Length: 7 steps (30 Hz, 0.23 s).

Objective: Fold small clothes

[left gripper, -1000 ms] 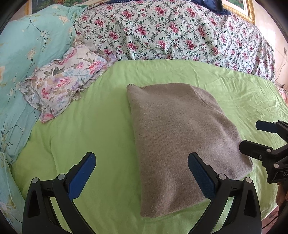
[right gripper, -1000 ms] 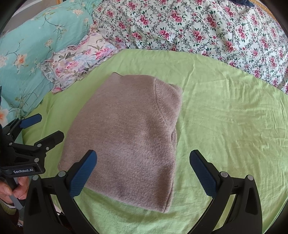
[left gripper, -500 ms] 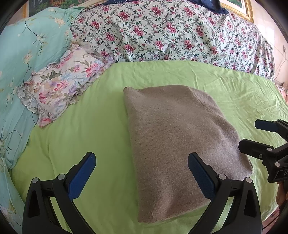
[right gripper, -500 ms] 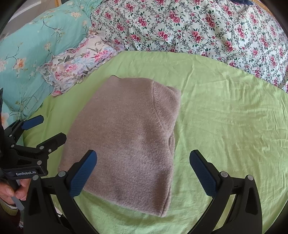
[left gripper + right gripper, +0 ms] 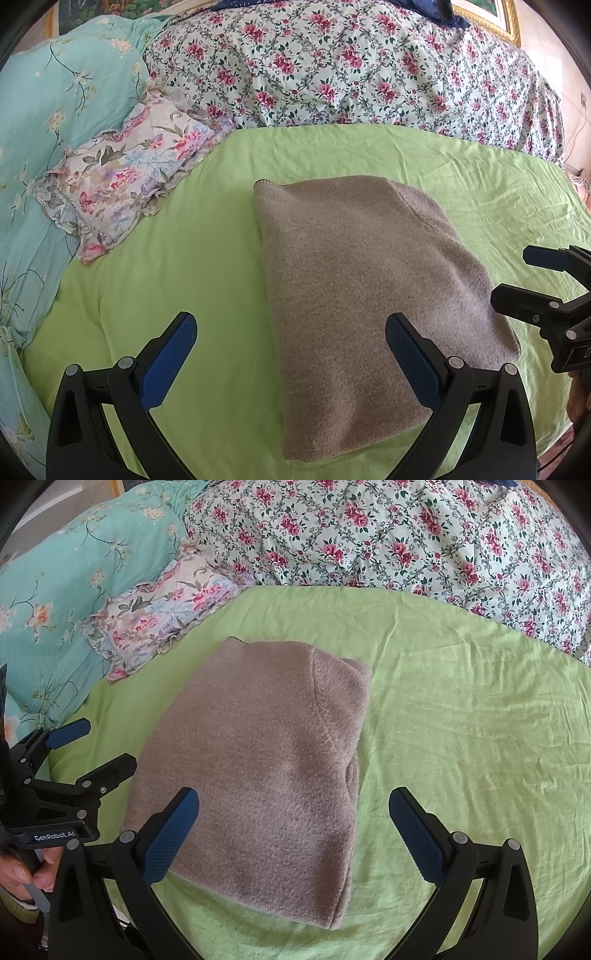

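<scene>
A folded taupe knit sweater (image 5: 362, 302) lies on the green bedsheet (image 5: 184, 266), long axis running away from both empty, wide-open grippers, left gripper (image 5: 290, 358) and right gripper (image 5: 293, 830), near edge between them.

Folded taupe sweater (image 5: 266, 768) lies flat on green sheet (image 5: 461, 738).

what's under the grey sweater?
The folded grey sweater lies flat on the green sheet, which shows all around it. Anything between its layers or beneath it is covered.
</scene>
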Motion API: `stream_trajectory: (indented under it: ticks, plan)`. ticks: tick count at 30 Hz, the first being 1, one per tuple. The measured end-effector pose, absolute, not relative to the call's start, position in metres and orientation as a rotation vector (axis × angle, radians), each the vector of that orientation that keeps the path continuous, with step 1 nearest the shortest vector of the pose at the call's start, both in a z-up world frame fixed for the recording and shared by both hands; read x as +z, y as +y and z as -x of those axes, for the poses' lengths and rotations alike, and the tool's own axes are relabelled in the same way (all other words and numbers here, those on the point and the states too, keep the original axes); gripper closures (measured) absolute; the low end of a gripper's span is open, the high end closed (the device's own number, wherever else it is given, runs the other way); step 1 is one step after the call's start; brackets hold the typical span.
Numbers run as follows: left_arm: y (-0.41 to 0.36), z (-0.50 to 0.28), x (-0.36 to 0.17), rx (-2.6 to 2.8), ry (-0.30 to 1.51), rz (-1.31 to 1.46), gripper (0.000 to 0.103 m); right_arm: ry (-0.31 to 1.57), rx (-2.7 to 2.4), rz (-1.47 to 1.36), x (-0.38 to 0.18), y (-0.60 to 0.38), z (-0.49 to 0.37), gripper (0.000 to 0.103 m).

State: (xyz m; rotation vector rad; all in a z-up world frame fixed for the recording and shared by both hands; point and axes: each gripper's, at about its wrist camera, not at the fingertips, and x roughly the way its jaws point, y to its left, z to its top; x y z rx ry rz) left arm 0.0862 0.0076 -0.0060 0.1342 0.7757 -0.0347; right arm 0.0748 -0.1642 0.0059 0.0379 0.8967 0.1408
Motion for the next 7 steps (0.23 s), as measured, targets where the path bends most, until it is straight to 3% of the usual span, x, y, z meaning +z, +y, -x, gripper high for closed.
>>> stream_trajectory:
  ticks: [7]
  plan:
    - [0.008,-0.0882,-0.0057,-0.035,0.777,-0.131,0.001,0.898,0.141,-0.051,0.005,-0.1635,-0.0776,0.0]
